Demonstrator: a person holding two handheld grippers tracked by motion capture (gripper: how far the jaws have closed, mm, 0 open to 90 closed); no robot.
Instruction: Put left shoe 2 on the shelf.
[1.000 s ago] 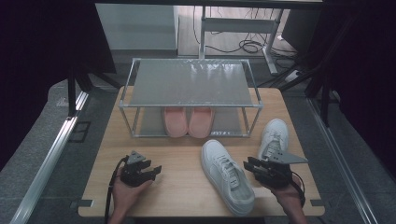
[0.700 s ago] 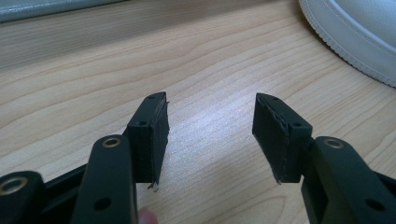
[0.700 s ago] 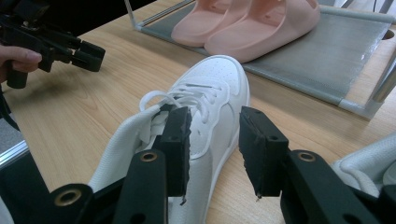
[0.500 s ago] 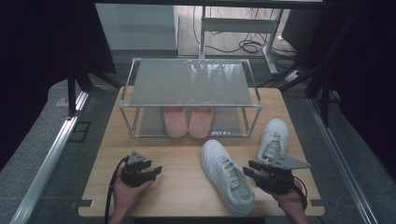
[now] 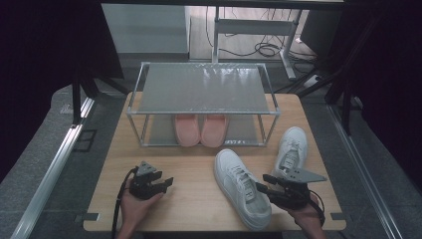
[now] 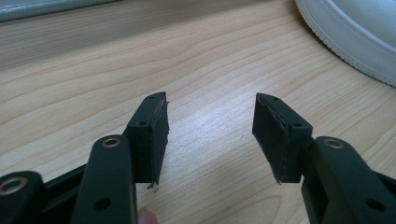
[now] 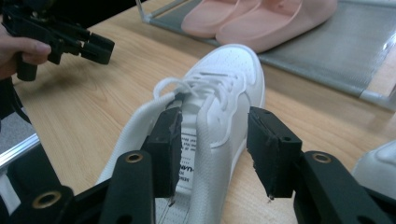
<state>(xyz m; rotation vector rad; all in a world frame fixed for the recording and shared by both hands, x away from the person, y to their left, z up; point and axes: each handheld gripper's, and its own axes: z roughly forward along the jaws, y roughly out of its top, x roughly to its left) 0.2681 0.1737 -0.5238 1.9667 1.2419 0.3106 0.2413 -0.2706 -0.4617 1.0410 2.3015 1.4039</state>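
Observation:
A white sneaker (image 5: 241, 186) lies on the wooden table (image 5: 194, 164), toe toward the rack. My right gripper (image 5: 263, 182) is at its heel end. Seen in the right gripper view, that gripper (image 7: 217, 116) is open and its jaws have just been opening. One jaw stands inside the sneaker (image 7: 219, 88) by the tongue, the other outside the shoe's side wall, and the pads do not press on it. A second white sneaker (image 5: 291, 149) lies to the right. My left gripper (image 5: 166, 183) rests open over bare wood, nothing between its jaws (image 6: 210, 100).
A metal two-level rack (image 5: 201, 87) stands at the back of the table, with a pair of pink slippers (image 5: 201, 130) on its lower shelf. The table's front edge runs just below both hands. In the right gripper view the left gripper (image 7: 70, 42) shows at upper left.
The right gripper's jaws have spread wider at the sneaker's heel, and that hand has shifted only slightly. The left hand and both sneakers have stayed put.

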